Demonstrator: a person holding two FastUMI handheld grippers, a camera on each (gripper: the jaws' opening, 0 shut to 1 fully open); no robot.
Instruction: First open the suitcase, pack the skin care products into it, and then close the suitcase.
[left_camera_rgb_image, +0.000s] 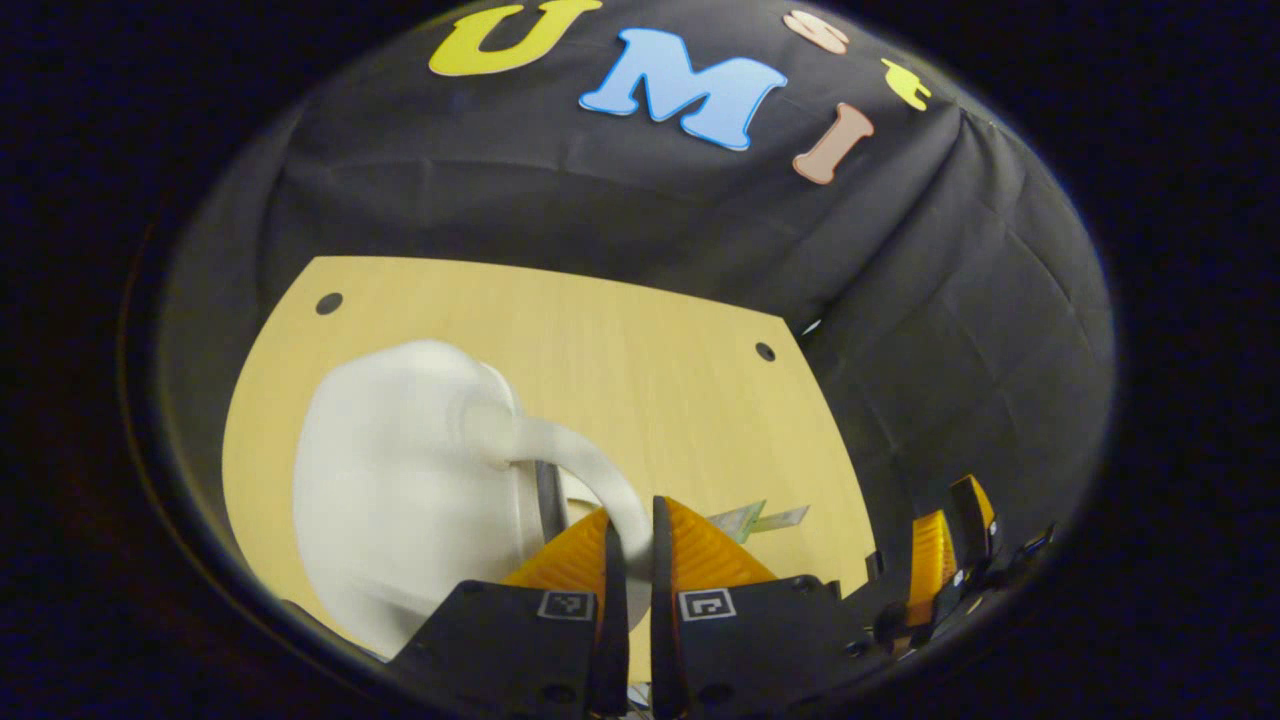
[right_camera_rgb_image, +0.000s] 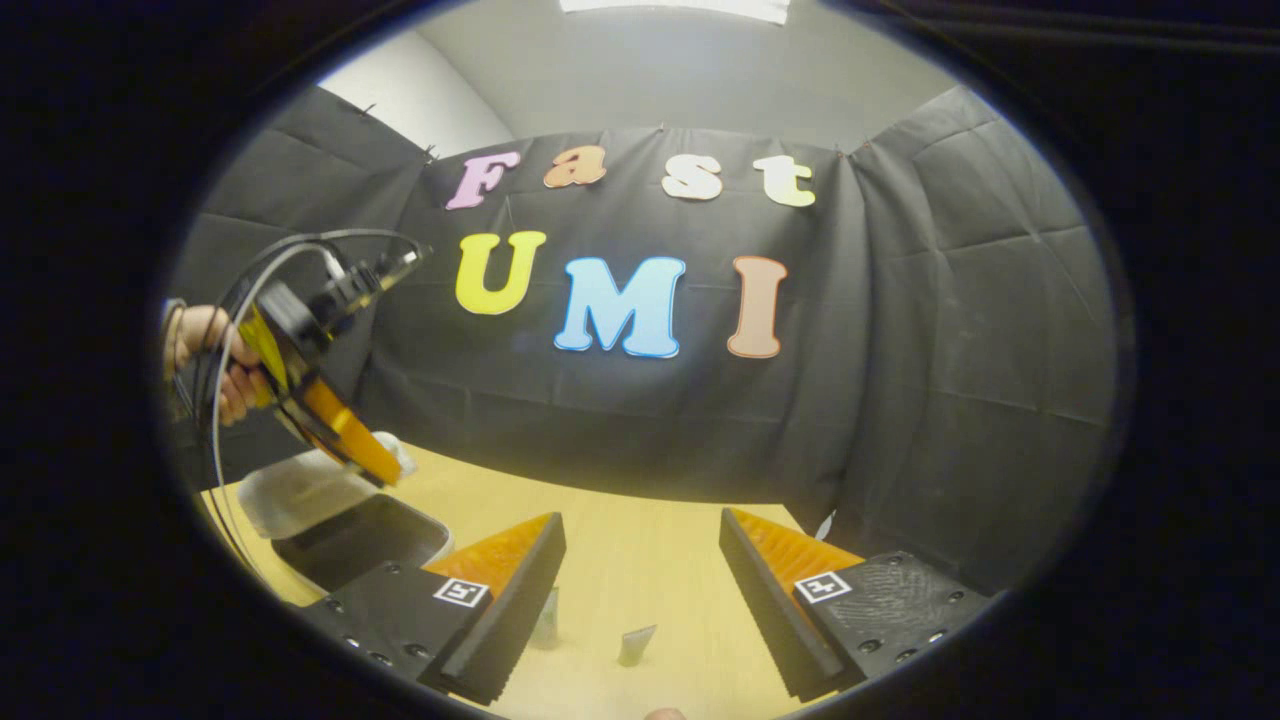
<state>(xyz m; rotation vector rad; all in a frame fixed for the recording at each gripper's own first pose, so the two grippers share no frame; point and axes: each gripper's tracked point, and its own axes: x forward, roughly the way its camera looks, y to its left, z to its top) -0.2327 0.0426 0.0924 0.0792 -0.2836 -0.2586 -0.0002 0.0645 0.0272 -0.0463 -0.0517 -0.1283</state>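
At lower left of the left gripper view, the left gripper (left_camera_rgb_image: 630, 560) clamps the white suitcase's (left_camera_rgb_image: 400, 490) handle (left_camera_rgb_image: 590, 470). The right gripper (right_camera_rgb_image: 640, 590) gapes wide; the suitcase's dark interior (right_camera_rgb_image: 360, 540) looks bare.

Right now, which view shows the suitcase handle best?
The left gripper view: the white handle arcs up close from the suitcase into the left gripper. The right gripper view shows the open suitcase far off, its handle hidden behind that gripper.

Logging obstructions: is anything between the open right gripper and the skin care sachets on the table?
Nothing visible. In the right gripper view the right gripper hangs open over bare table, with two sachets just below its fingers. The suitcase lies off to the side, lid raised by the left gripper.
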